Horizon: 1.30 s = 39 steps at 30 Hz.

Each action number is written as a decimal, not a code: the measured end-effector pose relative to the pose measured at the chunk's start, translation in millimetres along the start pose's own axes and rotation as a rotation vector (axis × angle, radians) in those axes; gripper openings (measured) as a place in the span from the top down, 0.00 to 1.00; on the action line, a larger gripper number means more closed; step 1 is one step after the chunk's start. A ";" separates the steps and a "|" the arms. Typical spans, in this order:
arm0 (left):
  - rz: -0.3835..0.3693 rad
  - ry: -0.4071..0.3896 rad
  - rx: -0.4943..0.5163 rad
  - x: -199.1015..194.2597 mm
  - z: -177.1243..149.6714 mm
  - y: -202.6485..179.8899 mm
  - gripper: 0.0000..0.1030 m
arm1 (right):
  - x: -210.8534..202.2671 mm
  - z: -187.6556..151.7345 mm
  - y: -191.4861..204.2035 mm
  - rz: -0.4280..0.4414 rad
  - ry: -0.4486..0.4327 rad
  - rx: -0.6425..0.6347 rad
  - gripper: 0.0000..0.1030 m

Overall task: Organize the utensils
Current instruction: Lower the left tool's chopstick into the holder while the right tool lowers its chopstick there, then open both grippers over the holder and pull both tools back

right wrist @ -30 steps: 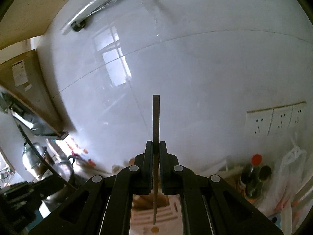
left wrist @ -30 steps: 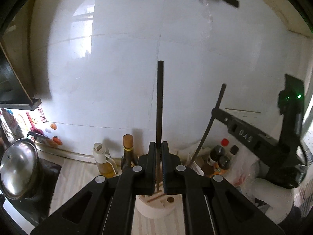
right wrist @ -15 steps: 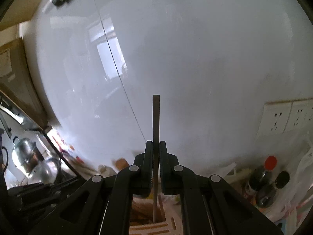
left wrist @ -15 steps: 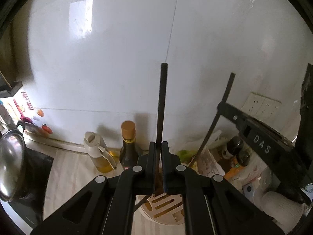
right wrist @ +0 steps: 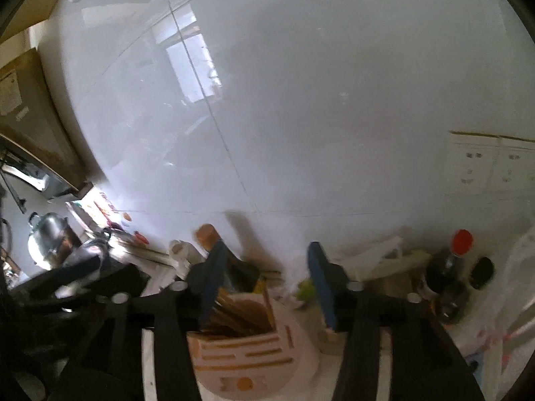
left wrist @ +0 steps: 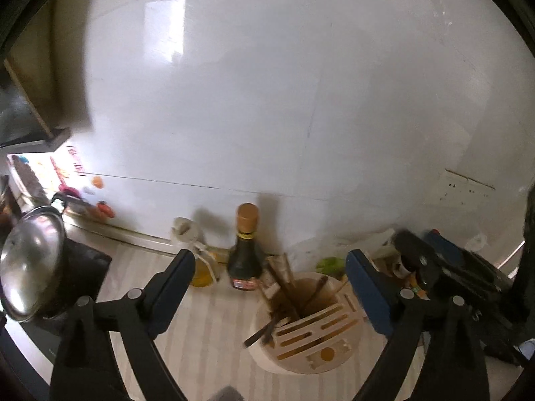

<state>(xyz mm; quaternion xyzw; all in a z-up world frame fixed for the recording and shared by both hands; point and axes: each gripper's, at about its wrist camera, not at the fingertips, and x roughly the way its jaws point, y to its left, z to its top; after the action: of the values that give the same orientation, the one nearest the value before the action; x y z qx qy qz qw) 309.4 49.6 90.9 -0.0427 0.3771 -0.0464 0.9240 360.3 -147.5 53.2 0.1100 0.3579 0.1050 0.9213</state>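
Chopsticks (left wrist: 287, 287) lean upright, tips down, in holder (left wrist: 321, 341).

We count one utensil holder (left wrist: 311, 330) on the desk (left wrist: 200, 351), with at least three dark chopsticks (left wrist: 287, 287) in its round well; blur hides the exact number. One dark sauce bottle (left wrist: 245, 257), one oil bottle (left wrist: 197, 260), one steel pot (left wrist: 30, 267), two wall sockets (right wrist: 491, 167).

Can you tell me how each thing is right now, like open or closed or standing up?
left gripper: jaws opening, nothing between them
right gripper: jaws opening, nothing between them
utensil holder: upright on the counter
chopsticks: leaning inside the holder
dark sauce bottle: upright, capped
pot: lid on
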 end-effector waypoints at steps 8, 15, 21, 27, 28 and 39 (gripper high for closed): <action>0.148 0.025 0.039 0.6 -41.4 7.6 0.00 | -10.7 -49.4 -13.5 -0.183 0.053 -0.039 0.01; 0.187 0.045 0.037 -0.3 -70.8 9.4 0.00 | -18.8 -78.6 -8.0 -0.260 0.059 -0.104 0.00; 0.189 0.022 0.035 -18.7 -85.4 6.9 0.00 | -44.2 -87.0 2.9 -0.271 0.026 -0.136 0.00; 0.171 -0.017 0.037 -59.3 -103.1 7.8 0.00 | -86.2 -100.3 13.0 -0.287 -0.001 -0.120 0.00; 0.168 -0.026 0.043 -67.8 -106.9 8.3 0.00 | -95.0 -103.9 16.0 -0.296 -0.012 -0.122 0.00; 0.102 -0.099 0.114 -181.8 -149.1 18.2 0.00 | -223.2 -151.8 67.1 -0.364 -0.131 -0.071 0.00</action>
<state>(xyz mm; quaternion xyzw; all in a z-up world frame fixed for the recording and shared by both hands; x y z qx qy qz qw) 76.6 82.6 108.7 0.0269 0.3296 -0.0182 0.9436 87.9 -125.0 104.7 0.0176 0.3071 -0.0582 0.9497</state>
